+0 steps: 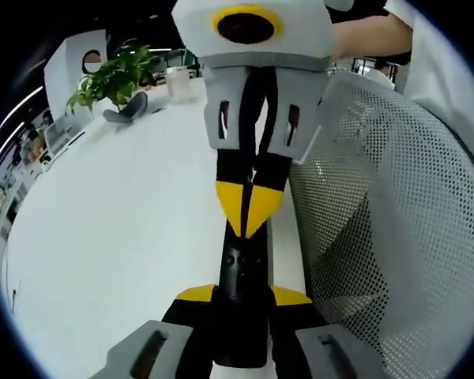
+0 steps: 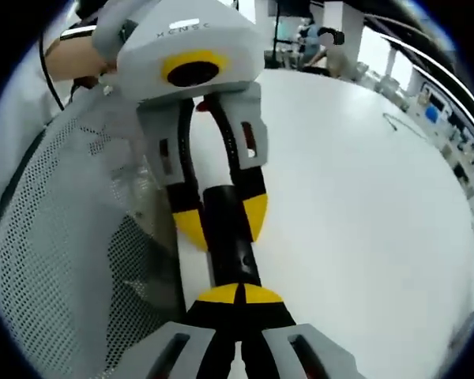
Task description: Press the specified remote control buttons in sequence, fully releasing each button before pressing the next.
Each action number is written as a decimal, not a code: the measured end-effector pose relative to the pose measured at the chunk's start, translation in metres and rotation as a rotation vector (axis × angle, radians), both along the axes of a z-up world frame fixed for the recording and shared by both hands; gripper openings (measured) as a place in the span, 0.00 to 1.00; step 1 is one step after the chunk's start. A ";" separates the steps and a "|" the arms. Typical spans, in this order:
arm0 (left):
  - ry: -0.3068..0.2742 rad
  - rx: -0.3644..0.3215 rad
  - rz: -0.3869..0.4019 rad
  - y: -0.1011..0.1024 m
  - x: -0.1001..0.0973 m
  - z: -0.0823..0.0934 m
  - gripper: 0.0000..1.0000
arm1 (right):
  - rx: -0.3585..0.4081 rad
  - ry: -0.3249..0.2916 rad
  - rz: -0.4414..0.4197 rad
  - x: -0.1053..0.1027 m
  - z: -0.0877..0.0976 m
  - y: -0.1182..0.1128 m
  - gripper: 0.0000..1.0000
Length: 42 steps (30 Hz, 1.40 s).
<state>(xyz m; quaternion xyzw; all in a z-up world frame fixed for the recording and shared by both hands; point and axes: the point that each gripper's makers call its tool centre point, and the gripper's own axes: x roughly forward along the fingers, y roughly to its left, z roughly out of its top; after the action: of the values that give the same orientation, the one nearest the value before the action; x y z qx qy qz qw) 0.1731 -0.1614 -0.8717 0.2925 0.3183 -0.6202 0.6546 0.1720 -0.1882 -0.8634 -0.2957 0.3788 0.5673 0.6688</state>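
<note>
The left gripper grips the slim black plastic remote control; the right gripper, clenched, presses its top.

Bright even overhead light, white table slightly washed out, soft shadows, strong fisheye bending at edges

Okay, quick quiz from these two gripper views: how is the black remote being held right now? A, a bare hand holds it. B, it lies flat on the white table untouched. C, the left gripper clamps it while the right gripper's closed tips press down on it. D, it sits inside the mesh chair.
C: the left gripper has its yellow-tipped jaws on either side of the black remote, and the right gripper, tips together, bears on it.
</note>
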 end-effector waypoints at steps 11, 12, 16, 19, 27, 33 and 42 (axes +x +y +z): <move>0.003 -0.001 0.003 0.000 0.000 0.000 0.24 | -0.013 -0.015 0.045 0.000 0.000 0.013 0.00; 0.002 -0.001 0.003 0.000 0.000 0.000 0.24 | -0.025 -0.015 0.057 0.000 0.001 0.012 0.00; 0.004 -0.003 0.007 0.000 0.000 0.000 0.24 | -0.065 -0.053 0.106 -0.001 -0.001 0.013 0.00; 0.004 -0.004 0.007 0.000 0.000 -0.001 0.24 | -0.085 -0.070 0.127 -0.001 -0.001 0.012 0.00; 0.004 0.000 0.007 0.000 0.000 -0.001 0.24 | -0.102 -0.063 0.139 0.000 -0.002 0.012 0.00; 0.004 0.001 0.003 0.000 0.000 -0.001 0.24 | -0.108 -0.025 0.142 0.001 -0.002 0.012 0.00; 0.005 -0.008 0.006 0.000 0.000 -0.001 0.24 | -0.020 0.014 0.089 0.001 0.000 0.011 0.00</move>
<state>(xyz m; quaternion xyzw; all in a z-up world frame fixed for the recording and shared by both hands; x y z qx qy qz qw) 0.1733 -0.1614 -0.8726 0.2873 0.3184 -0.6203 0.6567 0.1734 -0.1775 -0.8630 -0.3150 0.3758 0.5946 0.6372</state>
